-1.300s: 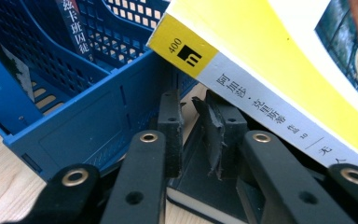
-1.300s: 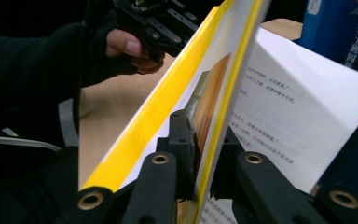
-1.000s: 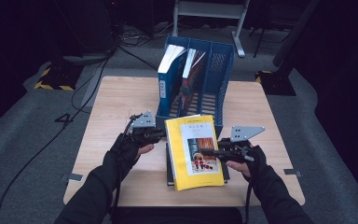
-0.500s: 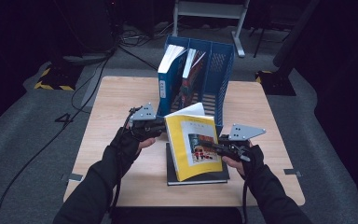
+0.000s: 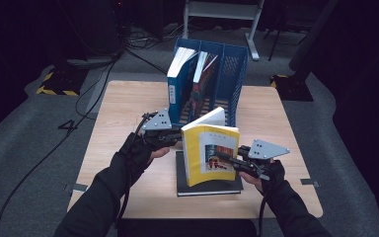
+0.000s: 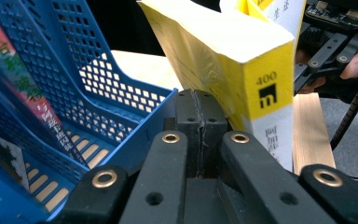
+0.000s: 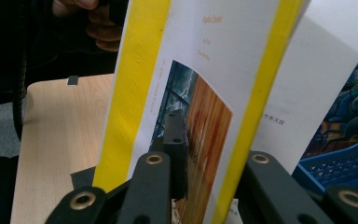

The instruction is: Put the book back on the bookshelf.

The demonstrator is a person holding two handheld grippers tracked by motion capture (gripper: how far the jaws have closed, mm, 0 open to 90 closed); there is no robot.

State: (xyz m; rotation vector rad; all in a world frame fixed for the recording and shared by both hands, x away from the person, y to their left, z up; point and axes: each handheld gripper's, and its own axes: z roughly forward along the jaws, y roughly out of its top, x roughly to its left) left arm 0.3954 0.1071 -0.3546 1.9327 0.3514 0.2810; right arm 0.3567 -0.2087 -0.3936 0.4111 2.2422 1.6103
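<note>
While yellow paperback [image 5: 211, 153] stands tipped up off dark book [image 5: 208, 185] on table [image 5: 123, 106], filing not yet done; blue rack [image 5: 237, 81] slot behind remains empty. Left gripper [image 5: 170, 137]: jaws clenched, empty, propping spine edge. Paperback: yellow cover, picture panel, white page block. Right gripper [image 5: 220, 155]: grasping front cover.
</note>
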